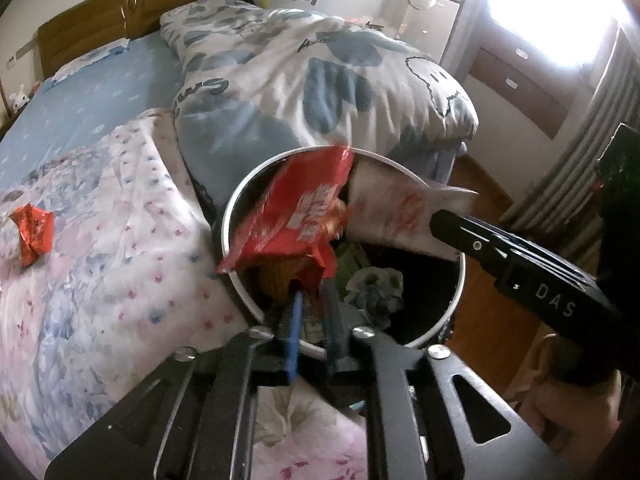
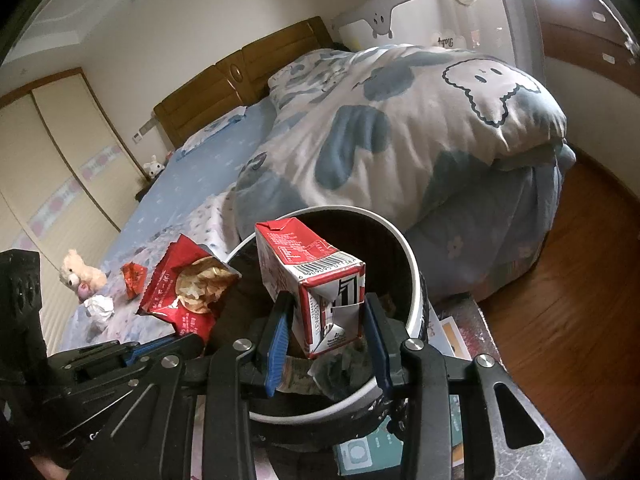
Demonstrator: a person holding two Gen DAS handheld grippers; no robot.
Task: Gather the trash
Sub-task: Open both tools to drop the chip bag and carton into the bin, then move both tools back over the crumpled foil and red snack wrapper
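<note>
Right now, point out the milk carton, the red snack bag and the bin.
milk carton [image 2: 316, 280]: right wrist view, barcode-side face.
red snack bag [image 1: 292, 216]: left wrist view, printed front.
bin [image 2: 414, 276]: right wrist view, white rim.

The snack wrapper [image 1: 288, 216] was glossy red foil; the carton [image 2: 316, 280] printed paperboard; the duvet [image 2: 400, 132] soft matt cloth; the headboard [image 2: 240, 76] polished wood.

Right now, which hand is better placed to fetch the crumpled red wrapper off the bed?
Probably left. The left gripper works from the bed side of the bin, nearer the crumpled red wrapper. The right gripper is on the far side, clamped on a milk carton.
</note>
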